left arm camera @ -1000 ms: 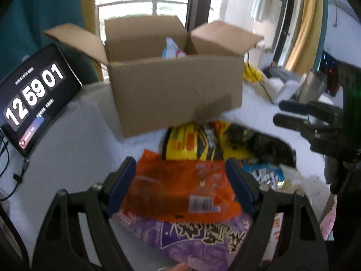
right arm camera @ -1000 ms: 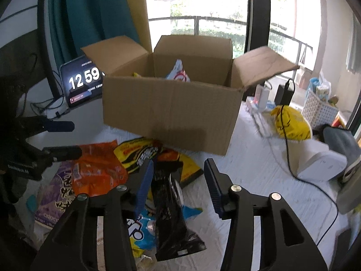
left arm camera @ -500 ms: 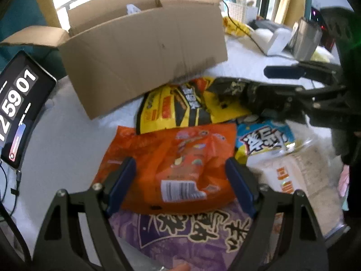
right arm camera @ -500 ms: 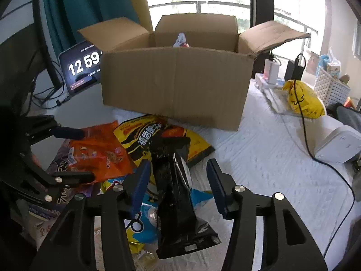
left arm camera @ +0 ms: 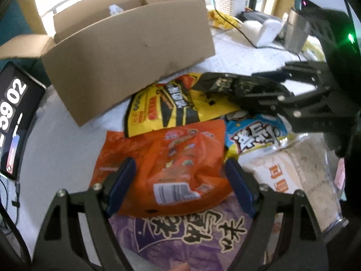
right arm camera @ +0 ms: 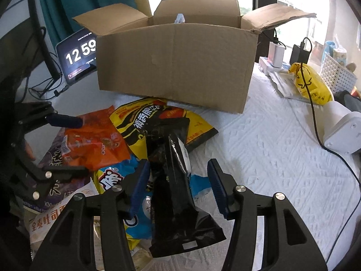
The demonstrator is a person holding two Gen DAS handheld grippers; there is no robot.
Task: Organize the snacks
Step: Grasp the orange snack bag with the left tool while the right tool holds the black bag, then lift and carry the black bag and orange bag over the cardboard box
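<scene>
An open cardboard box (left arm camera: 126,52) (right arm camera: 176,63) stands at the back with a snack inside. In front lies a pile of snack bags. My left gripper (left arm camera: 180,176) is open, its jaws on either side of an orange bag (left arm camera: 171,164) (right arm camera: 94,140) lying on a purple bag (left arm camera: 191,232). My right gripper (right arm camera: 178,180) is open around a black bag (right arm camera: 173,180) (left arm camera: 234,85), which lies on a yellow bag (right arm camera: 140,122) (left arm camera: 171,106) and a blue bag (left arm camera: 257,135).
A tablet clock (right arm camera: 79,54) (left arm camera: 15,117) stands to the left of the box. A pale bag of grain-like snack (left arm camera: 300,171) lies right of the pile. A white device with a cable (right arm camera: 340,126), a yellow bag (right arm camera: 309,83) and a white basket (right arm camera: 338,72) are at the right.
Both grippers have come down and forward over the pile. The left jaws now straddle the orange bag and the right jaws straddle the black bag. Neither has closed.
</scene>
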